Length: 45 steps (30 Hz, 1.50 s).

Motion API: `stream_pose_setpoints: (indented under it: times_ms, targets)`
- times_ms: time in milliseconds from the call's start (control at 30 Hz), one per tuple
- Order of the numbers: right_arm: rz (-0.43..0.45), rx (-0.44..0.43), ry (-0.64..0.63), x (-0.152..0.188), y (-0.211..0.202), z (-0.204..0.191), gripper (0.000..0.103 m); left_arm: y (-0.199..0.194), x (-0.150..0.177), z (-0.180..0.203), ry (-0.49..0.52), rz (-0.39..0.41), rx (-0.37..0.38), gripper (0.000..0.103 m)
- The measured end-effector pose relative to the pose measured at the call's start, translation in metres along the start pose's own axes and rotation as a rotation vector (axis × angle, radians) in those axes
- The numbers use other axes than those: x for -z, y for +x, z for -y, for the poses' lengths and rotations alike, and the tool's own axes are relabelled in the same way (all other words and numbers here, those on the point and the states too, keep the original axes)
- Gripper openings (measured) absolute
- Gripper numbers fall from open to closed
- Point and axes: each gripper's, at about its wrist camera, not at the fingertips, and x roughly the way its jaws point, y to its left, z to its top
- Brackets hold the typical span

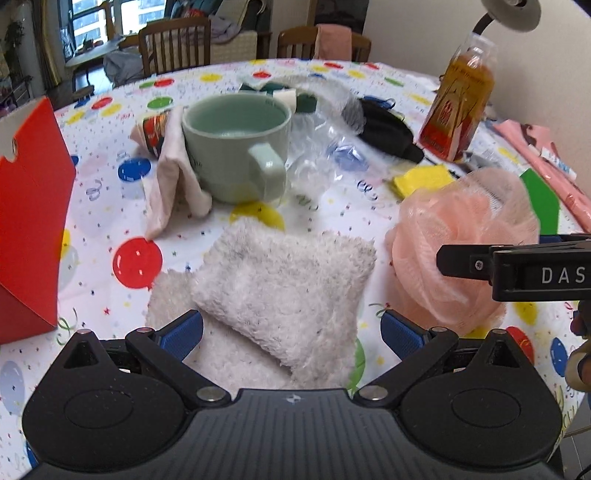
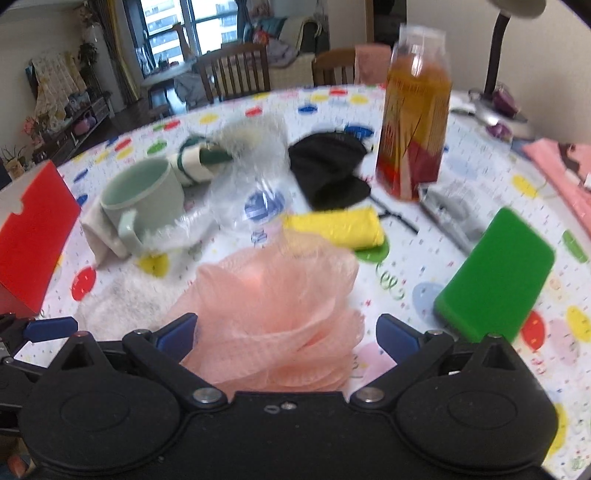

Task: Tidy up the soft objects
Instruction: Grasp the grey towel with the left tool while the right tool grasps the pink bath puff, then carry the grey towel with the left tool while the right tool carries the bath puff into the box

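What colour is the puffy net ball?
Peach-pink. The mesh bath pouf shows best in the right wrist view, between the open fingers.

Daylight enters through a tall window (image 2: 192,26) at upper left, behind dark wooden slat-back chairs (image 2: 234,70) ringing a table under a balloon-print cloth (image 1: 110,192). A gooseneck lamp (image 2: 498,48) rises against the pale wall at upper right.

Fluffy white towel (image 1: 280,295), peach mesh pouf (image 2: 273,317) (netting, seemingly nylon), glossy mug (image 1: 236,147).

One mug (image 1: 236,147), one white towel (image 1: 273,295), one pink bath pouf (image 2: 273,317), one bottle (image 2: 415,122), one red box (image 1: 29,221), one yellow sponge (image 2: 332,227), one green block (image 2: 495,273)
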Motion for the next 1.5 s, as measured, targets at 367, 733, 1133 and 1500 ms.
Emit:
stream_pose_setpoints:
  times_ms: [367,733,1133,1500]
  targets:
    - [-0.029,-0.083,0.019,-0.003,0.011,0.005,0.085,0.013,0.003,0.0,-0.029,-0.025,-0.045,0.075]
    - [0.009,-0.102,-0.01,-0.003,-0.002,0.006,0.05,0.006,-0.002,-0.003,-0.062,-0.023,-0.056,0.026]
    - [0.076,-0.151,-0.069,-0.005,-0.041,0.008,0.034,-0.022,0.0,-0.013,-0.13,0.025,-0.06,0.019]
    - [0.12,-0.27,-0.14,-0.025,-0.081,-0.01,0.034,-0.088,-0.011,-0.035,-0.211,0.103,-0.086,0.02]
